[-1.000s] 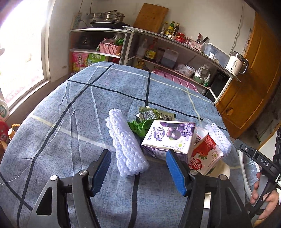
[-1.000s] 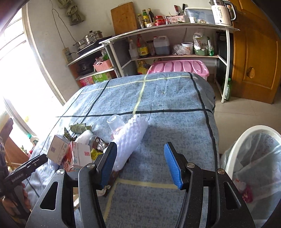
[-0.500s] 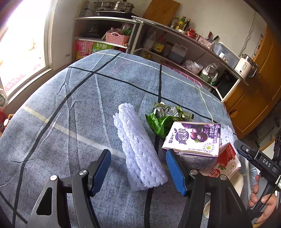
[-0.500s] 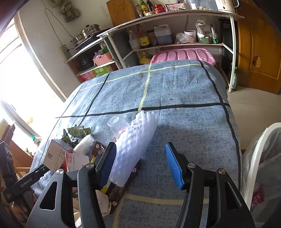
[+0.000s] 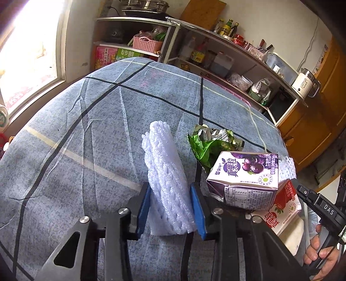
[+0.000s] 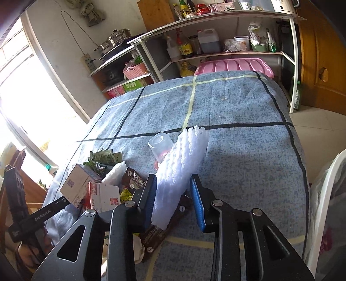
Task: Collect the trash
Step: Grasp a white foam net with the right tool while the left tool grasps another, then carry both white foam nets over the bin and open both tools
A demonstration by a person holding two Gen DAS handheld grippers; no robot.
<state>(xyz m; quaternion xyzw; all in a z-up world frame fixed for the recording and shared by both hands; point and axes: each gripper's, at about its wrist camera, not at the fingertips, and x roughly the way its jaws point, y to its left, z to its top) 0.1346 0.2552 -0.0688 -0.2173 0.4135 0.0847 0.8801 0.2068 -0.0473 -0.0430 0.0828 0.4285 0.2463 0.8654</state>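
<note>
A blue-grey checked cloth (image 5: pixel 103 134) covers the tabletop ahead of the tool, crossed by black and pale lines. Beyond its far edge stands an open metal shelf unit (image 6: pixel 216 56). On it: a steel steamer pot (image 5: pixel 144 4) up left, a pink plastic basket (image 5: pixel 147 44) below that, sauce bottles (image 5: pixel 227 27) on top, a dark jug of liquid (image 6: pixel 208 42) on the middle shelf, and a white electric kettle (image 5: pixel 303 83) at the right end. A wooden cutting board (image 5: pixel 203 11) leans against the wall. A pink lid (image 6: pixel 233 67) shows just behind the cloth. Right of the tool is a wooden cabinet door (image 6: pixel 322 54); far left, a bright window (image 5: pixel 26 47).
</note>
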